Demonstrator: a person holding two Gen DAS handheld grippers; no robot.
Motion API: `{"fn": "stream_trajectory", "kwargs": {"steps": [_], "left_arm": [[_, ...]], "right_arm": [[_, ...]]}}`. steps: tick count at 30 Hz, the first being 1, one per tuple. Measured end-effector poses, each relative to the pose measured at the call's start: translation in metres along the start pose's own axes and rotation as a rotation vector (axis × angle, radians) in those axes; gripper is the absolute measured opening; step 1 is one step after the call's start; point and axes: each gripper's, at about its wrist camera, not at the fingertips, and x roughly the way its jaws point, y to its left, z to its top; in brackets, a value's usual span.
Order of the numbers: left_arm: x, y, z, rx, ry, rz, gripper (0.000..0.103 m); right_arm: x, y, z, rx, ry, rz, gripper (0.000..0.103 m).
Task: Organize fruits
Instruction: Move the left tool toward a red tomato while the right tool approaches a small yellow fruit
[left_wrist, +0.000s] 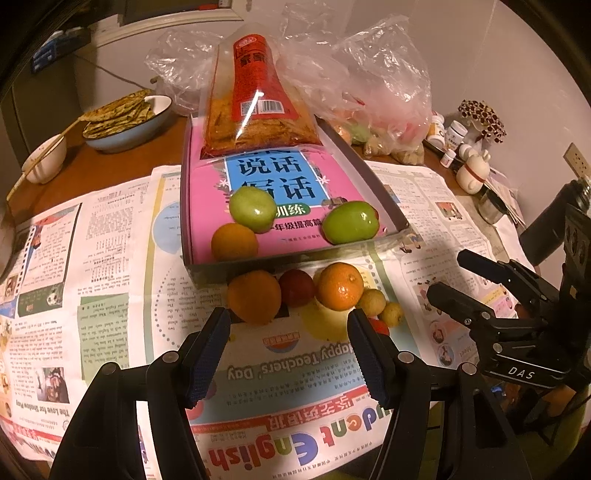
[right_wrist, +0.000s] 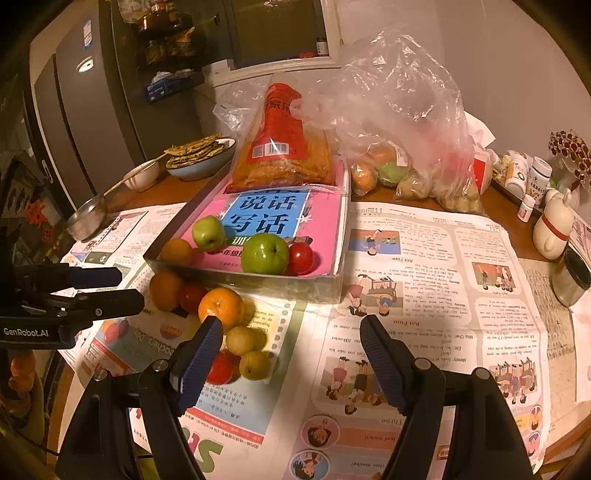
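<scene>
Both the left gripper (left_wrist: 288, 354) and right gripper (right_wrist: 291, 363) are hovering with jaws spread, holding nothing. Just beyond, seven loose fruits (right_wrist: 221, 308) are lying on the newspaper (right_wrist: 424, 295); farther, the tray (right_wrist: 332, 288) is holding two green apples (right_wrist: 264, 253), one orange (right_wrist: 176, 252) and one red fruit (right_wrist: 301, 258).

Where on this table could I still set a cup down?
The open newspaper right of the tray is bare, bordered behind by the plastic bag and at right by the white figurine. The newspaper left of the tray is also free. It is crowded before the tray, where loose fruit clusters.
</scene>
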Motion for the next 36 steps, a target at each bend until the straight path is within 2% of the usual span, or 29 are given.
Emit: {"fn": "stream_trajectory", "kwargs": {"steps": [31,36], "left_arm": [[0.003,-0.018,-0.027,0.04,0.041,-0.087,0.068],[0.009,-0.024,-0.028,0.059,0.055,-0.099,0.068]], "right_arm": [[0.017,0.018,-0.028,-0.101,0.096,0.001,0.076],[0.023,0.016,-0.032,-0.108,0.112,-0.007,0.071]]}}
